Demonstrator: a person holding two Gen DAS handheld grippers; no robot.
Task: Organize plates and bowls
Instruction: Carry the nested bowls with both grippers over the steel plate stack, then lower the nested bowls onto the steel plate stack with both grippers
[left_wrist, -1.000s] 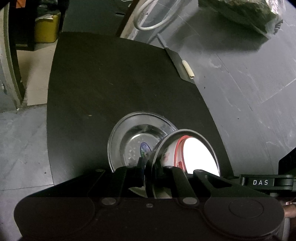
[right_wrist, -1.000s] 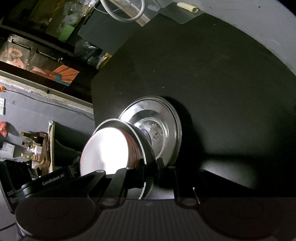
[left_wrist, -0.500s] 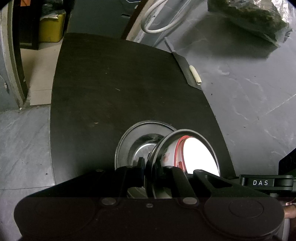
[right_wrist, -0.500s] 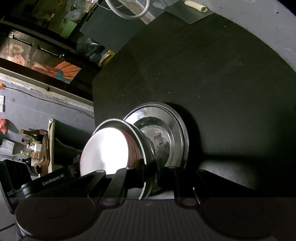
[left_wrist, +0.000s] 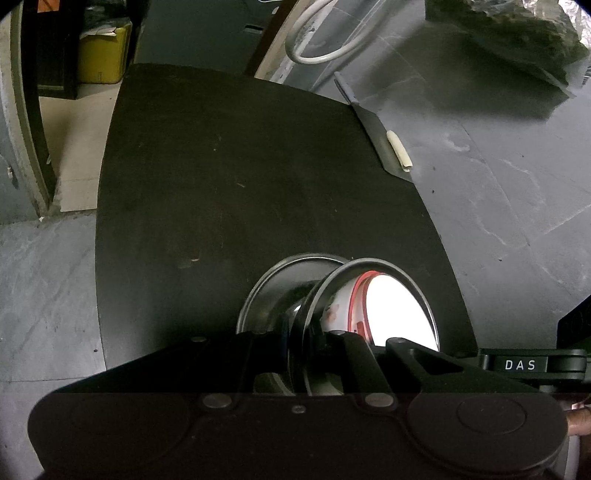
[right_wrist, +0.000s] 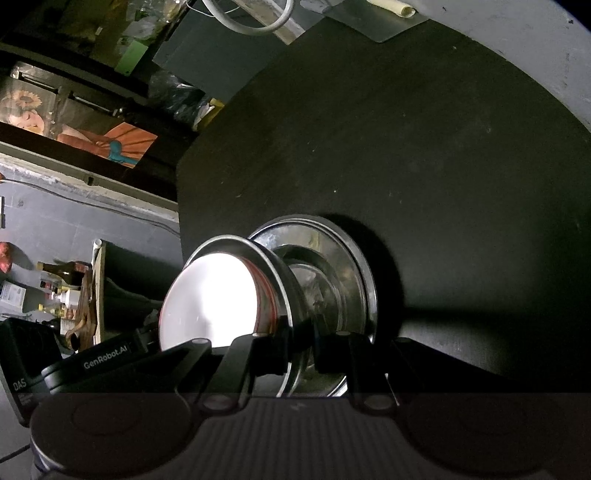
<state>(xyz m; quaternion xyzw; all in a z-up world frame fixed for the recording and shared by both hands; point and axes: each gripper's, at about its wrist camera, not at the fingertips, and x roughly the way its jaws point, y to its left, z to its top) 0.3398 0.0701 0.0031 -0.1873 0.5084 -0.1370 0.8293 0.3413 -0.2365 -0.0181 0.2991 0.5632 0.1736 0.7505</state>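
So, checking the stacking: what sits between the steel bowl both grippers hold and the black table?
A steel plate lying on the black table, directly under the held steel bowl; the right wrist view shows it best.

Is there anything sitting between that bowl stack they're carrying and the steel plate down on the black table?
Nothing visible. Both grippers pinch the steel bowl holding the white bowl right above the empty steel plate.
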